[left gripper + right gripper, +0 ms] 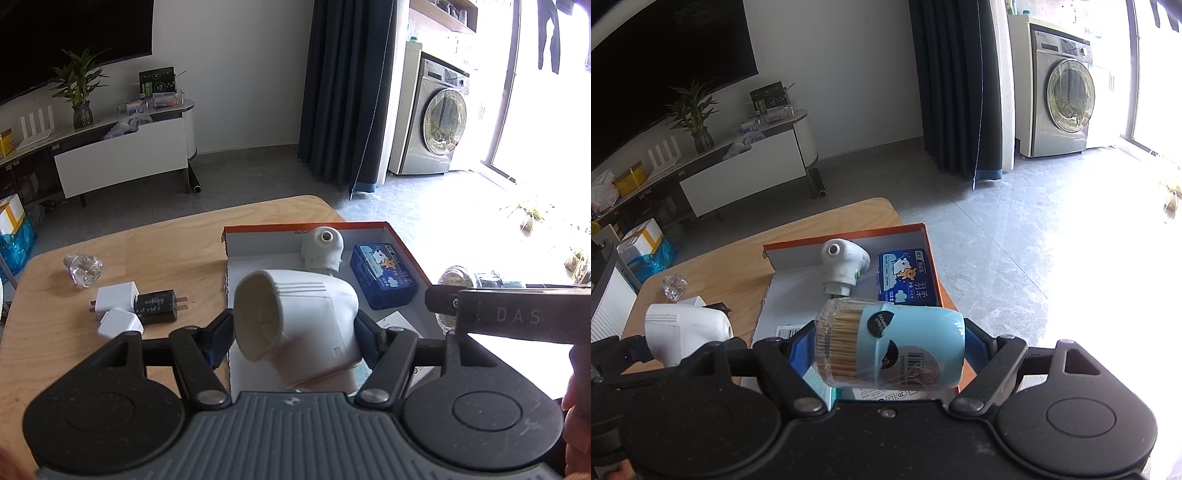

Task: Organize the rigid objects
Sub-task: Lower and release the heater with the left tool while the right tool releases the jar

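Two things are in the air above the light wooden tabletop [155, 236] and its shallow orange-rimmed cardboard box [402, 240]. Biggest is the white hard-plastic plug-in device with a flared round mouth [295, 317], clamped across its body in the left claw [295, 334]; it looks light and stiff, but its smooth curved shell could slip, so the flatter flanks seem the better hold. Smaller, the pale blue cylindrical toothpick jar wrapped in clear film [890, 343] sits gripped lengthwise in the right claw [890, 349]; rigid, light, the film probably slick. Loose white and black chargers [136, 306] and a clear faceted glass knob [83, 269], likely fragile, wait on the wood.
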